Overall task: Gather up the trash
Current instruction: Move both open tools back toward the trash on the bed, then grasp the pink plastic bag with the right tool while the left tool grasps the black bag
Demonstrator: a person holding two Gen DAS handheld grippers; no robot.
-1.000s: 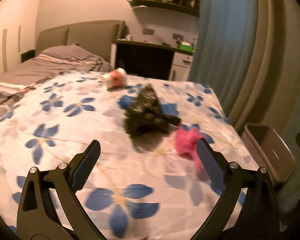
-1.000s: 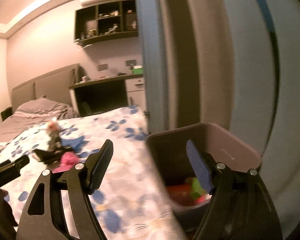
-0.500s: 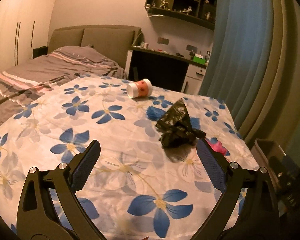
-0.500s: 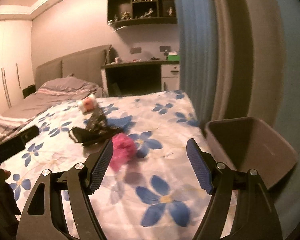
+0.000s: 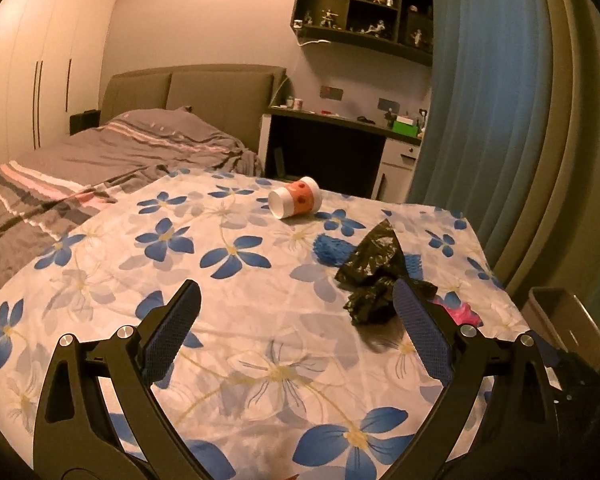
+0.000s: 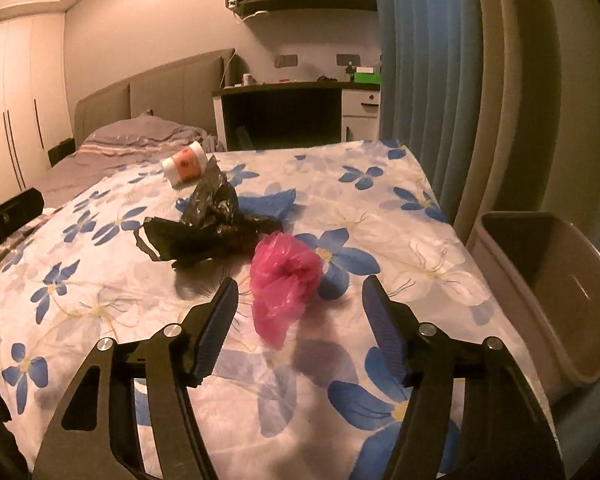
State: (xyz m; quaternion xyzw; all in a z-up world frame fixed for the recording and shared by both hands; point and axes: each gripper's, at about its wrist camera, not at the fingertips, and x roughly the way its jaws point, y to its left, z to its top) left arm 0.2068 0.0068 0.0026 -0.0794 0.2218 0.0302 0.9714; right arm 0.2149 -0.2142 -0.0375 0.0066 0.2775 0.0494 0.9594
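The right gripper (image 6: 296,300) hung low over the flowery bed cover (image 6: 380,208), and its jaws were closing, though the pads did not press on anything yet. The pink plastic bag (image 6: 284,280) lay crumpled on the cover just ahead of the fingertips and a bit toward the left finger (image 6: 216,328); its thin tail reached down into the gap between the two fingers. The black plastic bag (image 6: 204,228) sat right behind the pink one, so close that they looked to be touching, and the paper cup (image 6: 184,168) lay on its side farther away. The bin (image 6: 548,280) stood off the bed, past the right finger (image 6: 384,332). The left gripper (image 5: 296,300) had its fingers wide with nothing in them; in its view the black bag was just ahead of its right finger, and the blue scrap (image 5: 332,248) peeked out behind it. The step looked like grabbing the pink bag. To do it well, the right gripper likely needed to slide forward so the fat middle of the bag sat between the pads, not only the tail. It should pinch softly, stay off the black bag, and not catch the bed cover under it.
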